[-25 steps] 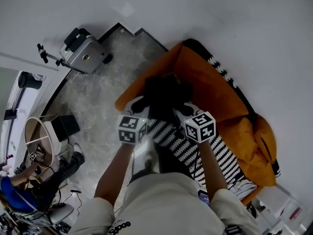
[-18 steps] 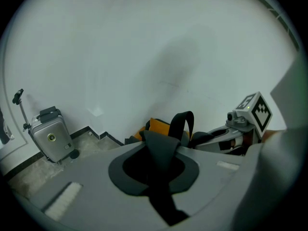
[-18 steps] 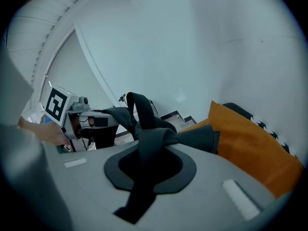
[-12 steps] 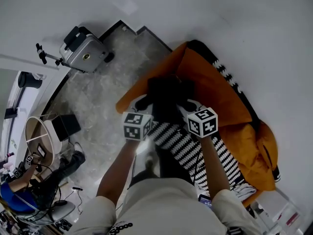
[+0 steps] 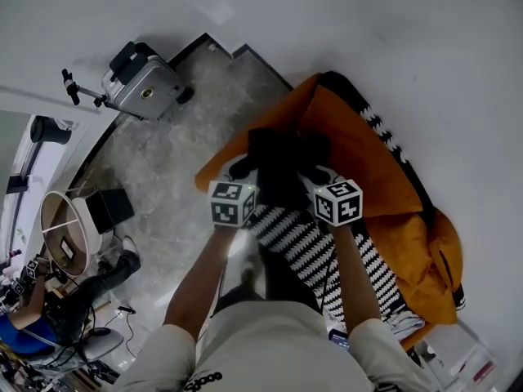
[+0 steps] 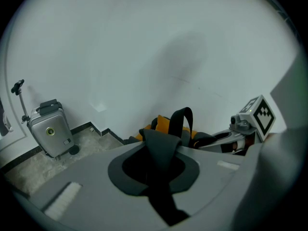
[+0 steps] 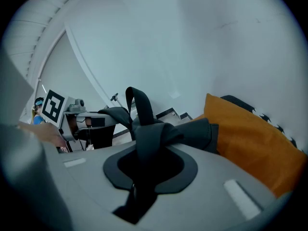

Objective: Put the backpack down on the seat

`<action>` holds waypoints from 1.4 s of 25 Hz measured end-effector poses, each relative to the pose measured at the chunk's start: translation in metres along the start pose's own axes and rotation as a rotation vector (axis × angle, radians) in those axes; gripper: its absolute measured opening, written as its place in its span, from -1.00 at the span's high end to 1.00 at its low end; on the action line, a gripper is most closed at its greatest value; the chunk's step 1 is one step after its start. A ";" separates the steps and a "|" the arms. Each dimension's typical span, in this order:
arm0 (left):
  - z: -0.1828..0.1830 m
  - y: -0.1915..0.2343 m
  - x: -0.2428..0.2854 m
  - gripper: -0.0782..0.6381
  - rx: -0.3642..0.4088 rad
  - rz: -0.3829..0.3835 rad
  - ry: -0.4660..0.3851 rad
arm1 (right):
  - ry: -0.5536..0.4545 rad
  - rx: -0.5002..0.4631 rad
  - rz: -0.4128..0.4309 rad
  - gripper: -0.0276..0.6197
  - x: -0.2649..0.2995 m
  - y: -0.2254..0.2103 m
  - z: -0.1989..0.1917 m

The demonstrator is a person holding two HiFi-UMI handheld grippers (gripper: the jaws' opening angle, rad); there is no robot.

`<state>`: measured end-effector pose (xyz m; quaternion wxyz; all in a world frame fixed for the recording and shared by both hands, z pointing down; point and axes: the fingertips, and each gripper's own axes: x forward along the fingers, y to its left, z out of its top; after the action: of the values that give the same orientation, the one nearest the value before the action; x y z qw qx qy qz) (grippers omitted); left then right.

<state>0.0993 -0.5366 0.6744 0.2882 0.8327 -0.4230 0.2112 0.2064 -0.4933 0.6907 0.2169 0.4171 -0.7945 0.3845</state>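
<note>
A black backpack [image 5: 282, 158] hangs over the front of the orange seat [image 5: 359, 149], held up by its straps. My left gripper [image 5: 245, 171] is shut on one black strap [image 6: 161, 146], which runs out between its jaws. My right gripper [image 5: 315, 174] grips the other strap [image 7: 147, 138], bunched between its jaws; those jaws are opening slightly while the strap is still pinched. The two grippers sit side by side, each showing in the other's view: the right gripper [image 6: 250, 121] and the left gripper [image 7: 72, 117]. The orange cushion [image 7: 250, 138] lies just right of the strap.
A black-and-white striped cloth [image 5: 306, 243] covers the seat's near part. A silver suitcase [image 5: 143, 88] stands by the white wall on the marble floor. A round lampshade [image 5: 69, 227] and a seated person [image 5: 49, 325] are at the lower left.
Both grippers and the backpack have shifted slightly forward and right over the seat. The grips on the straps look unchanged.
</note>
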 end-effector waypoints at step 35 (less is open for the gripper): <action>-0.119 -0.002 0.023 -0.05 -0.086 -0.044 0.230 | 0.031 0.062 0.029 -0.08 0.012 0.001 -0.054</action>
<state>0.1010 -0.4703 0.7762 0.3750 0.7989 -0.3773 0.2806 0.2007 -0.4560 0.7311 0.2107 0.4061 -0.7845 0.4187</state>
